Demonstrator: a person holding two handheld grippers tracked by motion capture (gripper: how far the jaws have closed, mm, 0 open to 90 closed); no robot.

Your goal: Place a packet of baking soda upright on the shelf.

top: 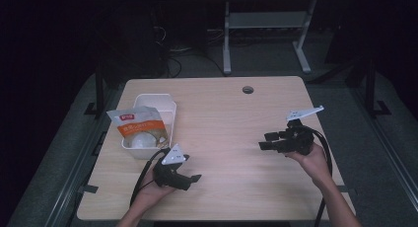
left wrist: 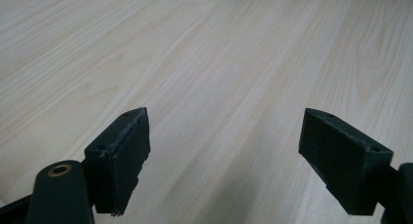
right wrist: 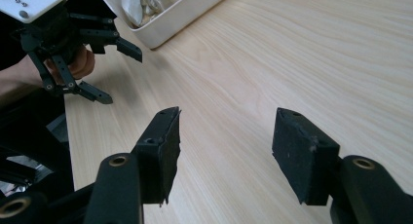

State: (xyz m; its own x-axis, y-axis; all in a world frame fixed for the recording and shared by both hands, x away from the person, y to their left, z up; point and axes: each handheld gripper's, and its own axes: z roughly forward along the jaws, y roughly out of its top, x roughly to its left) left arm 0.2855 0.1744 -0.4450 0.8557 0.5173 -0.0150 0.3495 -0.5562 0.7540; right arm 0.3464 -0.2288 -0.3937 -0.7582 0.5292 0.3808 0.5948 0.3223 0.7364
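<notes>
A white bin [top: 170, 106] stands on the left of the wooden table [top: 236, 113], holding an orange and white bag [top: 138, 124] and a round white thing [top: 140, 140]. My left gripper [top: 193, 180] rests near the front edge just right of the bin, open and empty, its jaws pointing right. In its own view the left gripper [left wrist: 224, 134] frames bare wood. My right gripper [top: 265, 141] hovers at the right side, jaws open and empty, aimed left. From the right gripper view, the right gripper [right wrist: 226, 139] faces the left gripper [right wrist: 122, 77] and the bin [right wrist: 170, 19].
A round cable hole [top: 248, 90] sits near the table's far edge. Beyond the table a white desk frame [top: 266, 24] stands on the dark floor. Bare wood lies between the two grippers.
</notes>
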